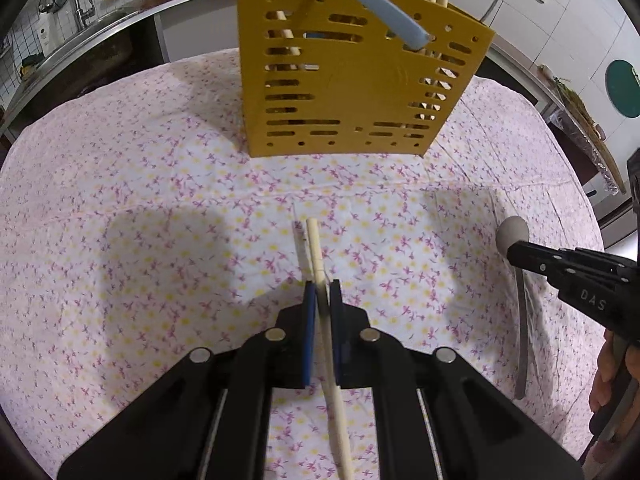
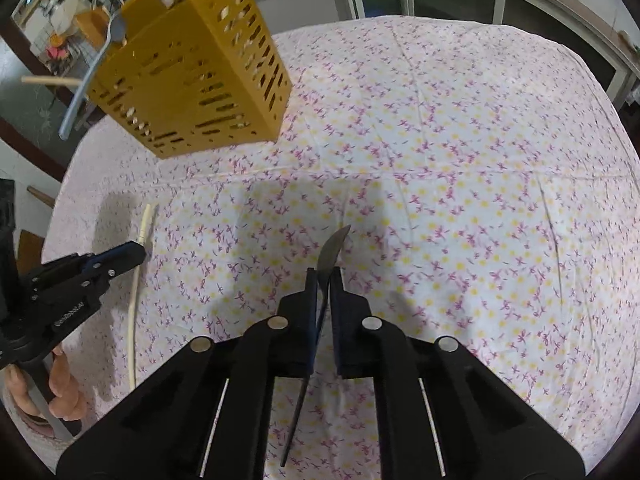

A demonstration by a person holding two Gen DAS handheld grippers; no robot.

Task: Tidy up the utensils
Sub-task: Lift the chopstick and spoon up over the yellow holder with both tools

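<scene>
1. While the left gripper (image 1: 323, 294) is clamped on a pale chopstick (image 1: 318, 252), the stick runs back between its fingers – its tip juts out ahead, over the floral cloth (image 1: 160, 200) on the surface.
2. Right gripper (image 2: 324, 280) is closed on a metal spoon (image 2: 334, 246), bowl forward.
3. Farther off stands the yellow slotted holder (image 1: 352, 92) – chopsticks and a blue handle (image 1: 376, 4) already inside.

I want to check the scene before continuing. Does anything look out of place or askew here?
One thing: the blue-handled utensil in the yellow holder leans far out over the rim instead of standing upright. Otherwise the left gripper is shut on a chopstick and the right gripper on a spoon.
</scene>
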